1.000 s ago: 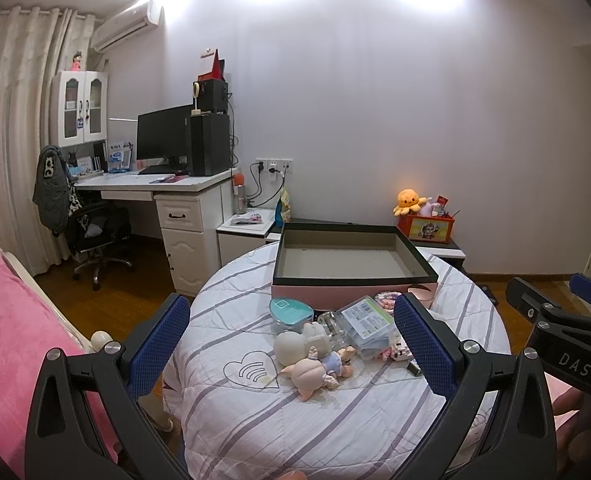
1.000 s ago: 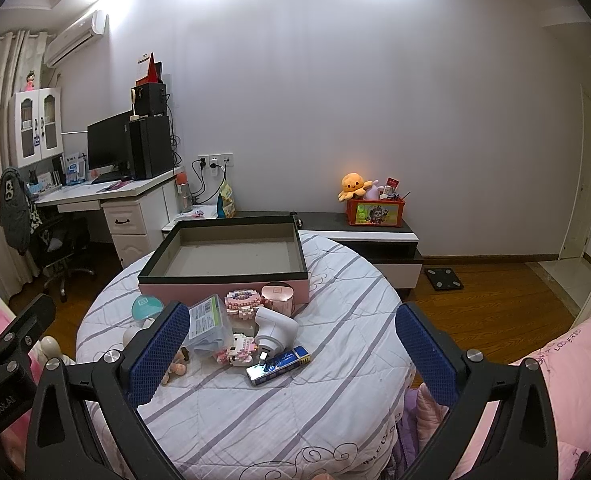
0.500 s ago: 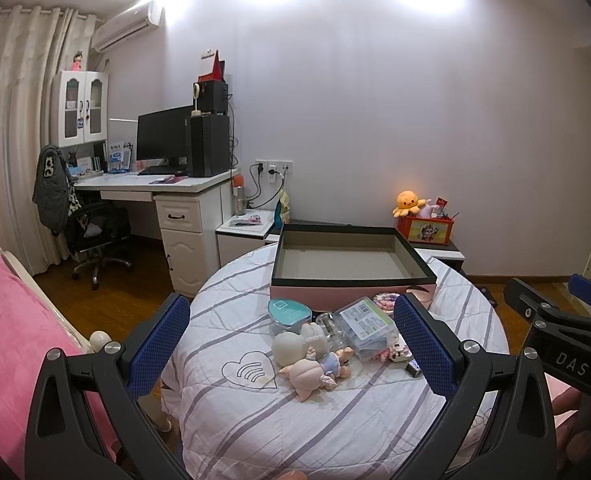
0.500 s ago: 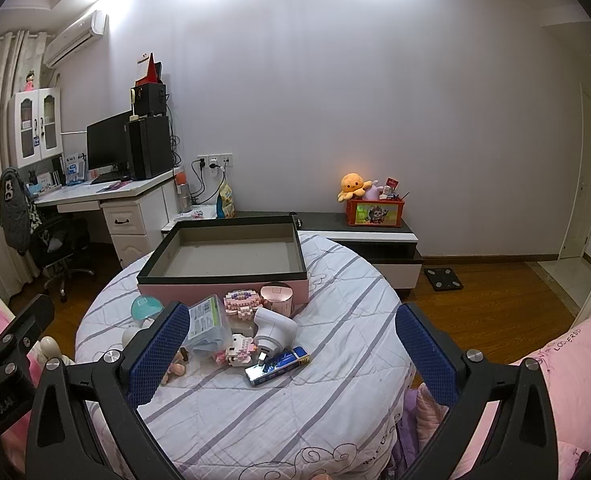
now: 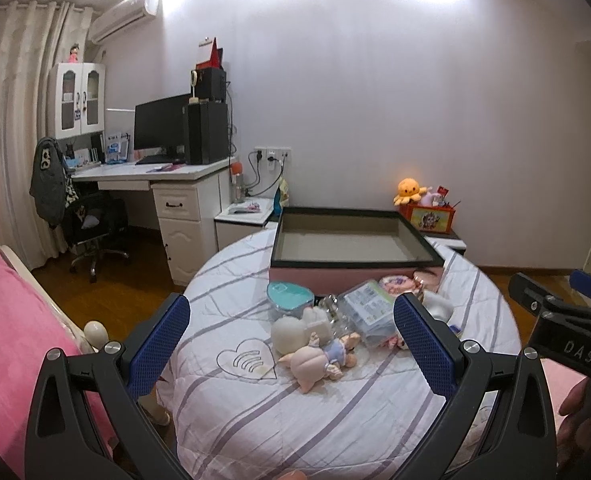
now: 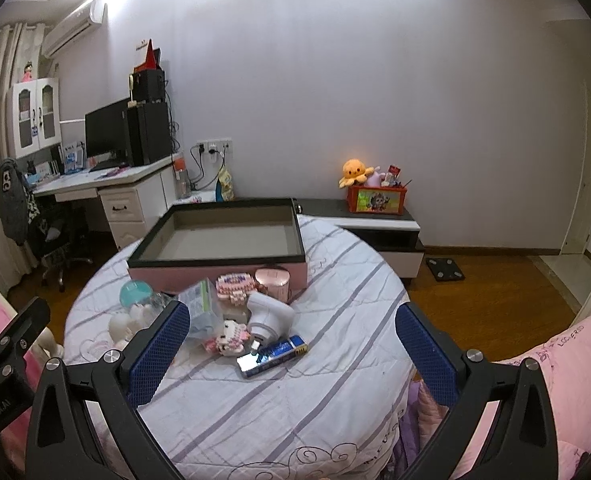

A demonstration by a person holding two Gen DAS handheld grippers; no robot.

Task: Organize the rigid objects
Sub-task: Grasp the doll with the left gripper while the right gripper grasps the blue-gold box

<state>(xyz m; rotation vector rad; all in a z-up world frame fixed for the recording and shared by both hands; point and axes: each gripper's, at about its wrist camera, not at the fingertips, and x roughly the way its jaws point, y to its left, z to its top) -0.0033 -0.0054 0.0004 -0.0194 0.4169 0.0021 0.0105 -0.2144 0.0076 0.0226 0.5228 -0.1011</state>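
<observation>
A pink box with a dark rim stands open and empty at the far side of the round table. In front of it lie a doll, a white figure, a teal case, a clear packet, pink brick toys, a pink cup, a white gadget and a blue shiny pack. My left gripper is open above the near table. My right gripper is open and empty above the pack.
A pink bed lies at the left and pink bedding at the right. A white desk with a monitor and a chair stand behind at the left. A low cabinet with an orange toy box stands by the wall.
Both grippers have drifted slightly toward the table. Nothing on the table has moved and both stay open.
</observation>
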